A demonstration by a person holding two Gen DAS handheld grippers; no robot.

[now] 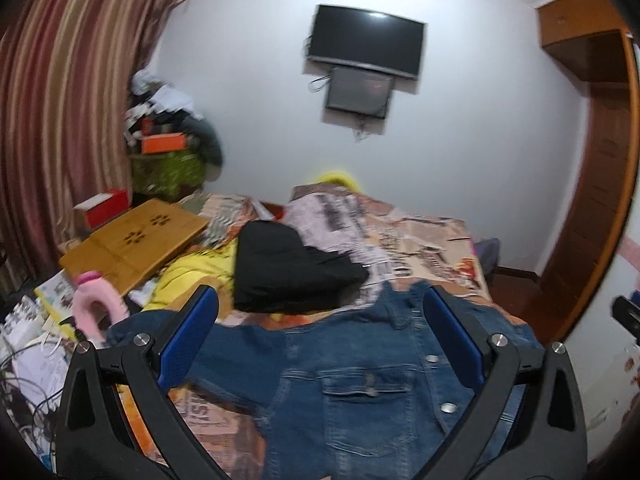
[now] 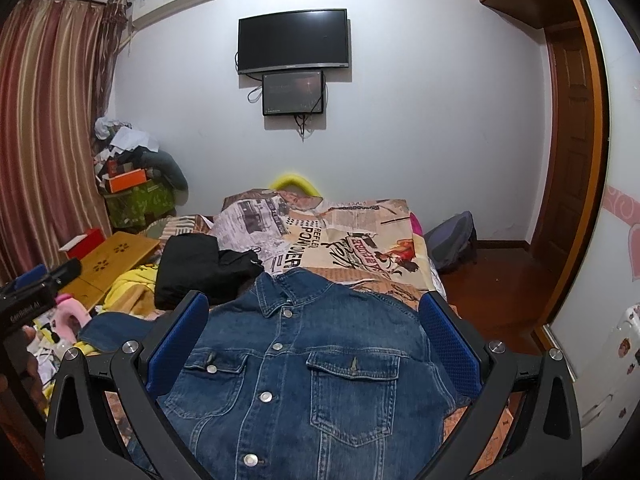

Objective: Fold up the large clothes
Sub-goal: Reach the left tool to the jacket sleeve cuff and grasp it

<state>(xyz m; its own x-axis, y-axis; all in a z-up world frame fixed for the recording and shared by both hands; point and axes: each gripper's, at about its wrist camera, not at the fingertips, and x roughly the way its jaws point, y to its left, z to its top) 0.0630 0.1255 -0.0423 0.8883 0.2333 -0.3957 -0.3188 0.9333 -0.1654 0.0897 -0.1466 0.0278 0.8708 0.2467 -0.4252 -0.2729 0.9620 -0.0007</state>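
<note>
The denim jacket (image 2: pixel 304 364) lies front-up and buttoned on the bed (image 2: pixel 360 232), collar toward the far wall, one sleeve (image 2: pixel 116 332) trailing out to the left; the other sleeve is not clearly seen. It looks spread out but not yet folded, so the work seems to be at its start: lining up for the first fold. Both grippers hang above it with nothing held. The right gripper (image 2: pixel 316 336) stands wide open over the chest, and the left gripper (image 1: pixel 320 332) is likewise spread, over the sleeve side. The next move likely calls for pinching the loose sleeve and carrying it across the front. Beyond the collar sit folded black clothes (image 2: pixel 196 272) and a wooden lap tray (image 2: pixel 116 260).
</note>
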